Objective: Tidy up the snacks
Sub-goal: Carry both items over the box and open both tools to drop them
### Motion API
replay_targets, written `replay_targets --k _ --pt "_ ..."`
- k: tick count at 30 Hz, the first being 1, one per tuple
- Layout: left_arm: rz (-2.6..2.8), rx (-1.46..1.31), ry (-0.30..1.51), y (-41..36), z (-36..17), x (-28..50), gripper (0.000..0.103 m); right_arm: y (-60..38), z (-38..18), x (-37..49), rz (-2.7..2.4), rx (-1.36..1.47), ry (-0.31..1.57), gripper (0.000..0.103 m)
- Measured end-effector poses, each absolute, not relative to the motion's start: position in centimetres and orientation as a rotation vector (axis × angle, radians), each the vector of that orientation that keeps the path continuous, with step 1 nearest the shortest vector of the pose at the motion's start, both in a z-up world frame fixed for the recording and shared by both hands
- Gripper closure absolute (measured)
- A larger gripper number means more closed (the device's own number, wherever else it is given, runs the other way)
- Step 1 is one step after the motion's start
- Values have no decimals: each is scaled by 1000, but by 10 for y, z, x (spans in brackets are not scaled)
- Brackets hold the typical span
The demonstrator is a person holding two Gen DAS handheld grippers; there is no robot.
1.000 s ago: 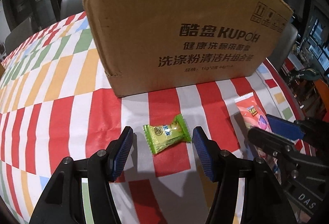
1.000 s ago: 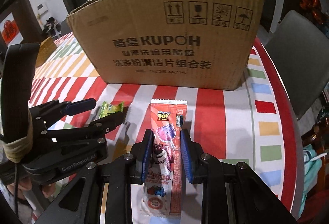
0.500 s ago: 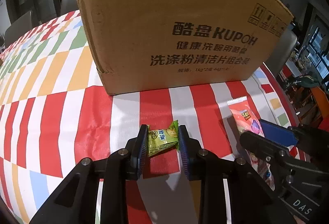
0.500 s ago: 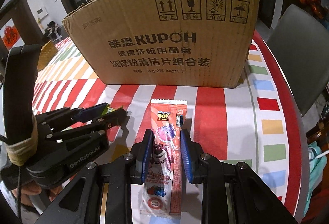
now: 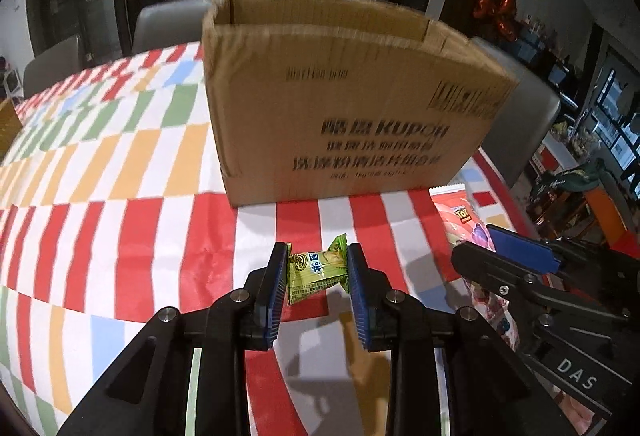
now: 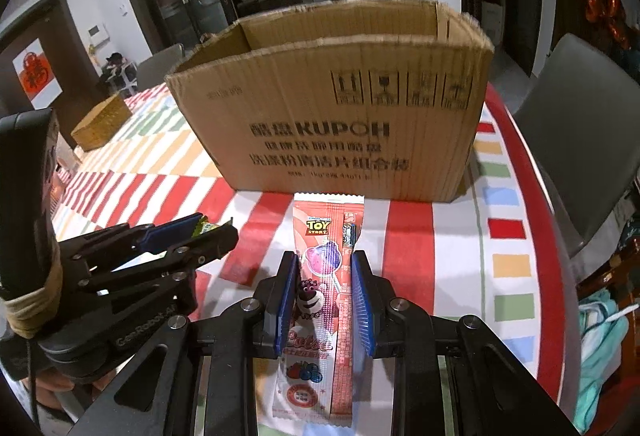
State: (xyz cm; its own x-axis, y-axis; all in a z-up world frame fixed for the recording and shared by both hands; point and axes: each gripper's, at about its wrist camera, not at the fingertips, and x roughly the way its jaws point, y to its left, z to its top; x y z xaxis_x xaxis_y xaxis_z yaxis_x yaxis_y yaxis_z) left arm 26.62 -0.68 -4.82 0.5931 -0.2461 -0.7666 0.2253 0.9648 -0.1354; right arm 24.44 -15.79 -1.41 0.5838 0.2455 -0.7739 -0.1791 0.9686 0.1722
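- The left gripper (image 5: 318, 268) has its blue ribbed pads pressed on a small green candy (image 5: 316, 270), a crinkly foil pillow pack with pinched, saw-toothed ends; its jaws stand narrow around it, clear of the cloth.
- Behind both grippers stands the cardboard box (image 6: 332, 104), open at the top, its corrugated walls plain brown with dark print; it sits on the table (image 5: 120, 164) under a smooth, glossy cloth of red, orange, green and blue blocks on white.
- The right gripper (image 6: 324, 292) clamps a long, flat lollipop packet (image 6: 326, 276) by its two long edges, jaws narrow; the shiny pink film sticks out ahead of the pads and trails back under them.
- Both snacks look picked up, so the carry to the box seems to be in hand. The next move calls for lifting each above the near rim, reaching over the opening, then letting go.
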Motion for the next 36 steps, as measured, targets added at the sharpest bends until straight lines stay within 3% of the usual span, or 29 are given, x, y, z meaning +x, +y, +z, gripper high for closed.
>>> replay_targets --k 17,36 --pt "-274 0 701 -9 41 250 73 -169 72 237 261 28 720 75" --pt "-237 5 647 -8 106 327 73 -172 131 321 266 -20 683 75"
